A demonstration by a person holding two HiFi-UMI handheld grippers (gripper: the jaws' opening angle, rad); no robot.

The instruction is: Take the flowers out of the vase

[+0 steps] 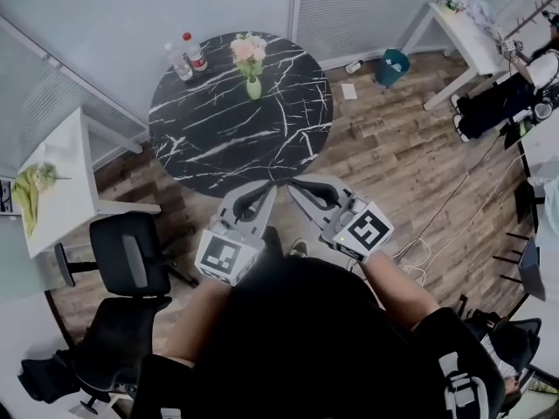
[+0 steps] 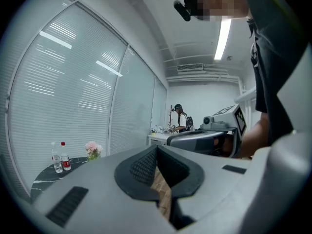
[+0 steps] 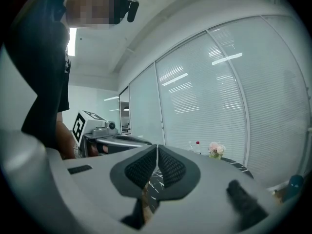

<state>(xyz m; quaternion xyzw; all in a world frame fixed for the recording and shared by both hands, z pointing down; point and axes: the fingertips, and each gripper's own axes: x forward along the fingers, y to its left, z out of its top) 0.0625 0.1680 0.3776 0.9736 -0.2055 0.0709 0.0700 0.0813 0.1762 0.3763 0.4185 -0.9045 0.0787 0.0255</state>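
Approach step; nothing grasped. Flowers in green vase, upper centre of head view, far side of the marble table. My left gripper and right gripper, mid-frame, both pinched together, empty. Next, I reckon: reach across, part jaws round the stems.

The round bench has a black stone-look top veined in white, smooth with a soft sheen. At its far edge the vase is pale green and smooth, and the flowers are soft pink petals. The two bottles near the far-left edge are clear plastic. The floor is brown wood-grain planking, matt. The left tongs and right tongs have smooth, matt grey plastic shells, with black pads in a fine cross-hatched grip texture.
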